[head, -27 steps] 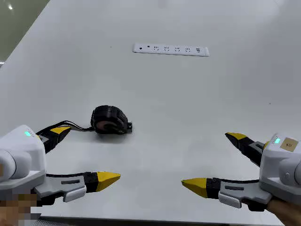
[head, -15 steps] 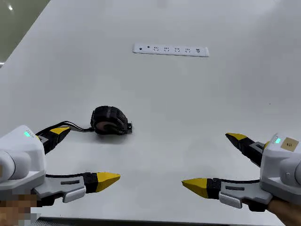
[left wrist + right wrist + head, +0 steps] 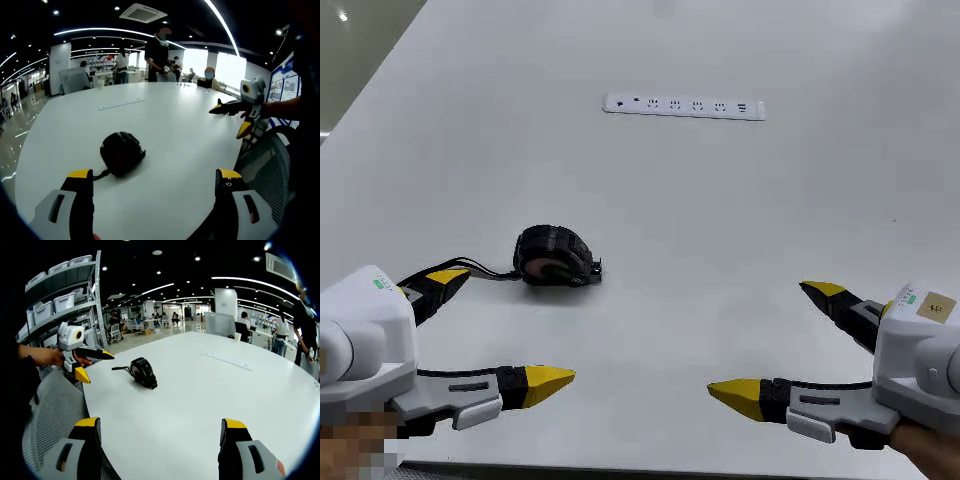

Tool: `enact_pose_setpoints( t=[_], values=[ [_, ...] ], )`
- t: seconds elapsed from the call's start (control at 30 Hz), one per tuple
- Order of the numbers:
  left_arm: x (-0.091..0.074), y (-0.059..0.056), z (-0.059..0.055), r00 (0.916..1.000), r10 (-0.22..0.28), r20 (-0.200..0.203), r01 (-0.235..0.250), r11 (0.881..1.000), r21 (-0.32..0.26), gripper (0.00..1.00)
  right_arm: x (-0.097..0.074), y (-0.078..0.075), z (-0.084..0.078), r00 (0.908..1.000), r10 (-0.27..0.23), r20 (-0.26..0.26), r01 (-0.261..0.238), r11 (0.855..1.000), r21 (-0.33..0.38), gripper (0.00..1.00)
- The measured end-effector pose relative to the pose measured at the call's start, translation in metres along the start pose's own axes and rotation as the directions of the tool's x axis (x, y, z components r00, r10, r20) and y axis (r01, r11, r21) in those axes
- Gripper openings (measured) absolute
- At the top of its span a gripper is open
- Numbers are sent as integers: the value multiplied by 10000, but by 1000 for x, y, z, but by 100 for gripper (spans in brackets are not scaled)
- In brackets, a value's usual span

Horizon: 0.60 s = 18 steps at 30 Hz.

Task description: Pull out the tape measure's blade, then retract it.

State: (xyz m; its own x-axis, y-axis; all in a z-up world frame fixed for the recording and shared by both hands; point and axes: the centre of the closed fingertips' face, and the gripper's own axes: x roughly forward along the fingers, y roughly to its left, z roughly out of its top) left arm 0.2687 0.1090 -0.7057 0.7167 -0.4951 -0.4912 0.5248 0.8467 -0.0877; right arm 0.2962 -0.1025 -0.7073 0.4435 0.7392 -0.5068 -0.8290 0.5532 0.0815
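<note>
The tape measure (image 3: 555,256) is seen resting on the white table (image 3: 740,210), left of centre, with no blade drawn out and a dark cord (image 3: 488,271) trailing from it toward the left gripper (image 3: 510,325). Both grippers are held wide open and empty. The left one is near the case, one jaw just beside the cord, while the right gripper (image 3: 764,338) is kept well apart from it. A small tab (image 3: 597,267), taken to be the blade's end hook, is seen on the side of the case turned toward the right gripper. Several failures can be expected from here. If the hook is pulled before the case is clamped, the whole case is likely to be dragged across the smooth table. If the cord is pinched instead of the body, the case may be swung or twisted. The hook is small and low, so it may be missed or slipped off by the jaw tips, and the blade would then be snapped back. If the blade is released all at once on retraction, the case may be jolted loose.
</note>
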Motion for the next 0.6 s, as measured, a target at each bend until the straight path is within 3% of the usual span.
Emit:
enact_pose_setpoints(
  t=[0.6],
  values=[
    [5, 9, 0, 9997, -115, -218, 118, 9998, 137, 99, 9, -3, -1, 9994, 215, -280, -217, 9997, -56, 99]
  ],
)
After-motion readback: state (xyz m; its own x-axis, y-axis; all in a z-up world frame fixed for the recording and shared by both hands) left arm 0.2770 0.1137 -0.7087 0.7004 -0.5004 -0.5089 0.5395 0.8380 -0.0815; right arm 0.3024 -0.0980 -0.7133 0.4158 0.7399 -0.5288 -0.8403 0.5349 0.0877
